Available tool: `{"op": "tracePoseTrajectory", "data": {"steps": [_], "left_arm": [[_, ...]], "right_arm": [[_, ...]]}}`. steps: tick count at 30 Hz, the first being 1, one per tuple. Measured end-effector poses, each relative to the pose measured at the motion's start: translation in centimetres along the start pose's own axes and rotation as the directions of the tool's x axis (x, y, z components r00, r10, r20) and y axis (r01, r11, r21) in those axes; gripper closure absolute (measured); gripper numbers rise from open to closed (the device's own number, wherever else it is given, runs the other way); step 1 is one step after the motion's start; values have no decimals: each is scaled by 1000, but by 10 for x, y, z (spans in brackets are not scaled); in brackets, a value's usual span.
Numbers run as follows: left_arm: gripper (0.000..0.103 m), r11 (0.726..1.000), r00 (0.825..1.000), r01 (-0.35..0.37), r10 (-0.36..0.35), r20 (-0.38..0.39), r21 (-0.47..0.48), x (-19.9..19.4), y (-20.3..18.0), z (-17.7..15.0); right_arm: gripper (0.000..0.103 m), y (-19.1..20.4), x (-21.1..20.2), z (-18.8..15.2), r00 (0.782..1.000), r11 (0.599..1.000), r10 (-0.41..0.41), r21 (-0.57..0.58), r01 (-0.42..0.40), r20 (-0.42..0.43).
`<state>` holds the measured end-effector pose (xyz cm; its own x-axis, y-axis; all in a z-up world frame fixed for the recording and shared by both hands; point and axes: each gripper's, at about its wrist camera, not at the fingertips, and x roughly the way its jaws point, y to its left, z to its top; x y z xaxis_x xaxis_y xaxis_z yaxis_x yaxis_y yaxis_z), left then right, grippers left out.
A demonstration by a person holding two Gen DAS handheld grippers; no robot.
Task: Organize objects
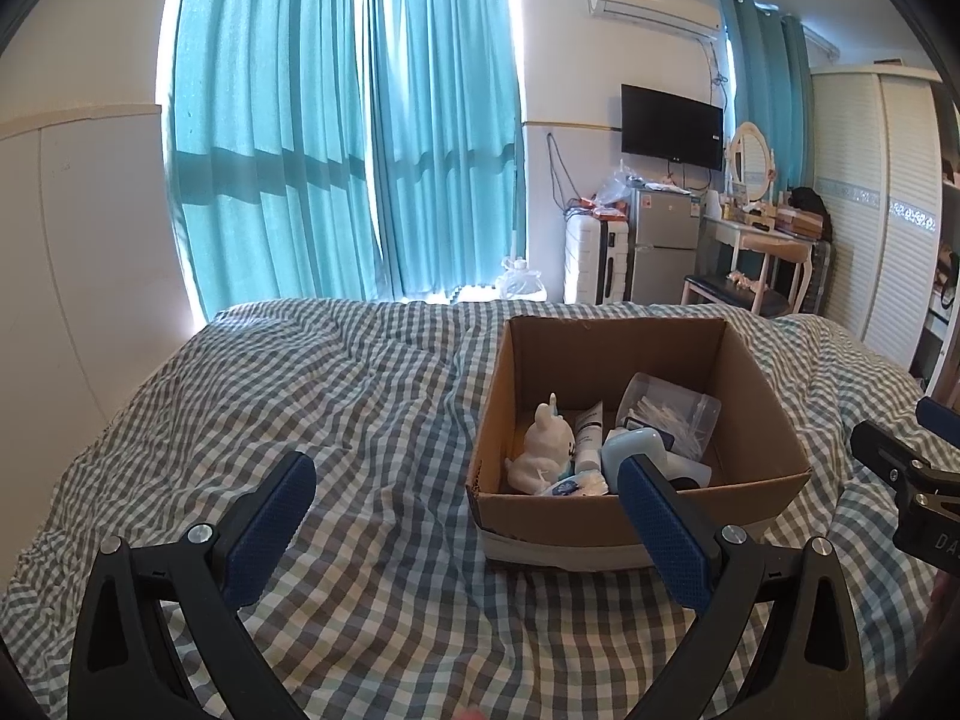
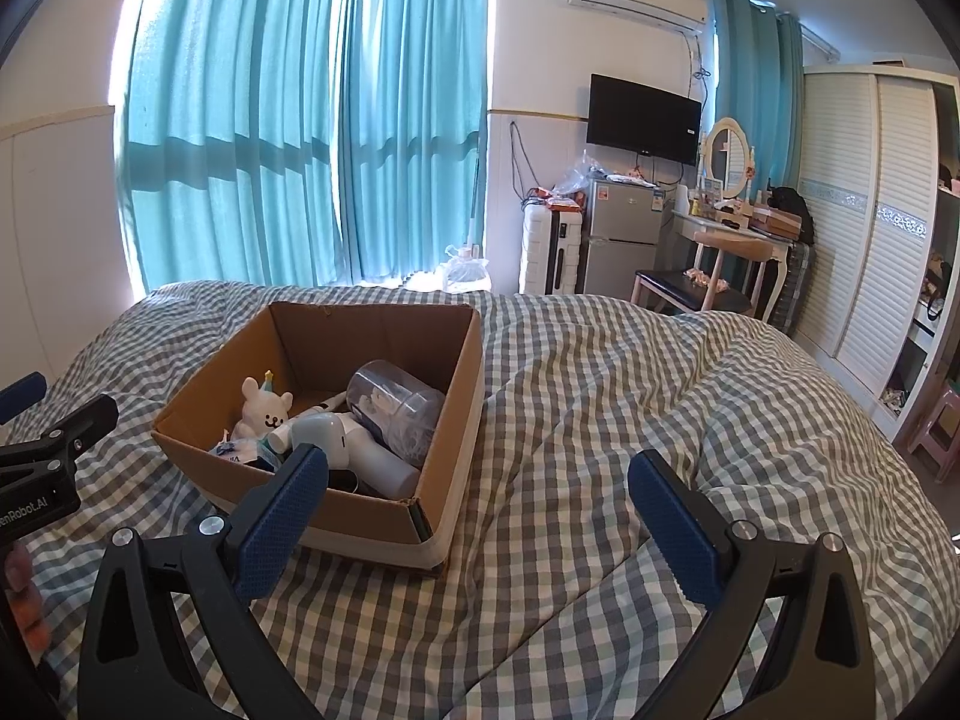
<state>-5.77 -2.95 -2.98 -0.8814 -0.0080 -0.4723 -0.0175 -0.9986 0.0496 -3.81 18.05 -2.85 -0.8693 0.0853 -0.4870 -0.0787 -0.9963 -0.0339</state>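
- A brown cardboard box (image 1: 636,498) sits on a bed with a checked blanket (image 1: 360,396). The box has no lid on top.
- Inside the box is a small white bear toy (image 2: 264,411) with a little party hat. It sits near the left wall of the box.
- Next to the bear lies a white tube (image 1: 587,429).
- A pale blue and white hair dryer (image 2: 354,444) lies in the middle of the box, just beside the bear.
- A clear plastic jar (image 2: 393,405) with white bits inside lies tipped on its side, behind the hair dryer.
- A small blue and white packet (image 1: 570,486) lies at the front of the box.
- The left gripper (image 1: 468,522) hangs over the blanket, in front of the box. Its blue fingers are spread wide and hold nothing.
- The right gripper (image 2: 480,510) hangs over the blanket to the right of the box. Its fingers are spread wide too, with nothing between them.
- Far back are teal curtains (image 2: 300,138), a black TV (image 2: 643,117) on the wall and a small grey fridge (image 2: 621,237).
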Motion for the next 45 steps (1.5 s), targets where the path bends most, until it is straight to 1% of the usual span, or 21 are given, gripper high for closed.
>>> {"op": "tracePoseTrajectory", "data": {"steps": [4, 11, 42, 45], "left_arm": [[0, 1000, 1000, 1, -1, 0, 3, 0, -1, 0], [0, 1000, 1000, 6, -7, 24, 15, -5, -3, 0], [0, 1000, 1000, 7, -8, 22, 14, -4, -3, 0], [0, 1000, 999, 3, -3, 39, 5, -8, -3, -3]], "right_arm": [[2, 0, 0, -1, 1000, 1000, 1, -1, -1, -5], [2, 0, 0, -1, 1000, 1000, 2, -2, -2, -8], [2, 0, 1, -3, 1000, 1000, 1, -6, -1, -14], [2, -1, 2, -5, 1000, 1000, 3, -6, -3, -16]]}}
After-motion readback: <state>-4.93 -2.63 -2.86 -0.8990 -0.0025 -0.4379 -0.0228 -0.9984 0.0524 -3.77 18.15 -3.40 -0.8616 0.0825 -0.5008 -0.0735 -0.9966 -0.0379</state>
